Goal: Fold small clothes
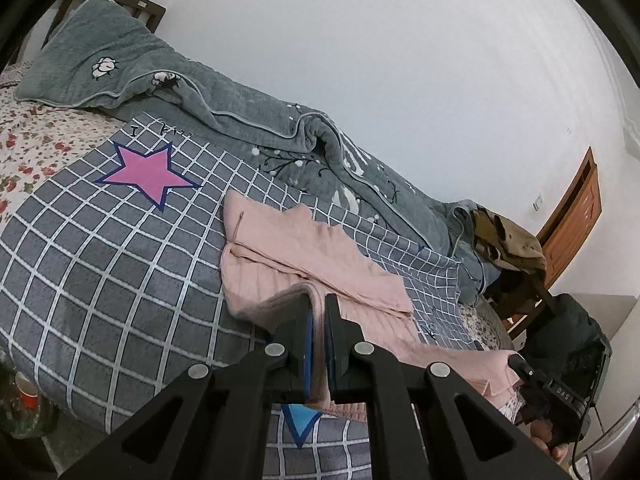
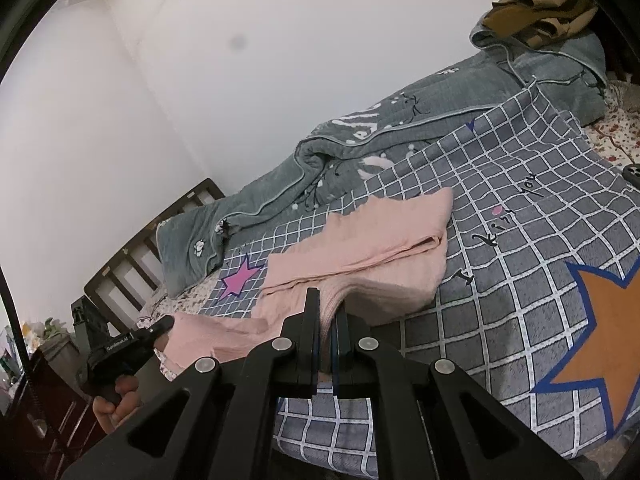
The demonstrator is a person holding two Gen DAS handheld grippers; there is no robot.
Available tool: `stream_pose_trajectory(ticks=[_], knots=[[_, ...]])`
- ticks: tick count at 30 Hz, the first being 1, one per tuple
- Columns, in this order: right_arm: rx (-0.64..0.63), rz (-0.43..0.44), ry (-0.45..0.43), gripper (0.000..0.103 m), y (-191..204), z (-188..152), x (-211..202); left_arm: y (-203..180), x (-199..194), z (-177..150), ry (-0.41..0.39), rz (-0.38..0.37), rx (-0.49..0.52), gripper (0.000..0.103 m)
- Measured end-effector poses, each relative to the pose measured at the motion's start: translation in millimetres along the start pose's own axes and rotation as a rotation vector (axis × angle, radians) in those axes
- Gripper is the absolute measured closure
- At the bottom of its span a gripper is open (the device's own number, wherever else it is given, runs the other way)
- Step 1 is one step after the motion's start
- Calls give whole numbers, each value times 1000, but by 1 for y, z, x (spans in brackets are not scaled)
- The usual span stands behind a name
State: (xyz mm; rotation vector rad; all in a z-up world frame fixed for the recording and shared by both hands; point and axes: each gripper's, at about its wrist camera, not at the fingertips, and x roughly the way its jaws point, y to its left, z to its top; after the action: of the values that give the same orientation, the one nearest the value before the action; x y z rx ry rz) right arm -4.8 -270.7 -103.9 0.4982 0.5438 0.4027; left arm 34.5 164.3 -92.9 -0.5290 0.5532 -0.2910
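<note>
While both tongs pinch its near hem, left tongs (image 1: 318, 312) and right tongs (image 2: 329, 306), pink garment (image 1: 304, 256) spreads toward twelve o'clock over checked blanket (image 1: 120, 264); clamped edges hidden.

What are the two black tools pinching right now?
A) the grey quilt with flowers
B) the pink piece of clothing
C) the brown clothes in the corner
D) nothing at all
B: the left tool and the right tool are each clamped on an edge of the pink garment, which is lifted off the checked blanket.
</note>
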Motion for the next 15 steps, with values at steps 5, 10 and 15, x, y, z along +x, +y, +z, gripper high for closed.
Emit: stream_pose_trajectory(ticks=[5, 10, 15], knots=[[4, -4, -2, 99, -1, 4, 2, 0, 7, 8, -1, -7, -6, 97], [10, -8, -4, 99, -2, 6, 4, -6, 13, 14, 1, -14, 5, 97], [18, -12, -5, 99, -3, 7, 4, -10, 18, 19, 4, -15, 13, 97]])
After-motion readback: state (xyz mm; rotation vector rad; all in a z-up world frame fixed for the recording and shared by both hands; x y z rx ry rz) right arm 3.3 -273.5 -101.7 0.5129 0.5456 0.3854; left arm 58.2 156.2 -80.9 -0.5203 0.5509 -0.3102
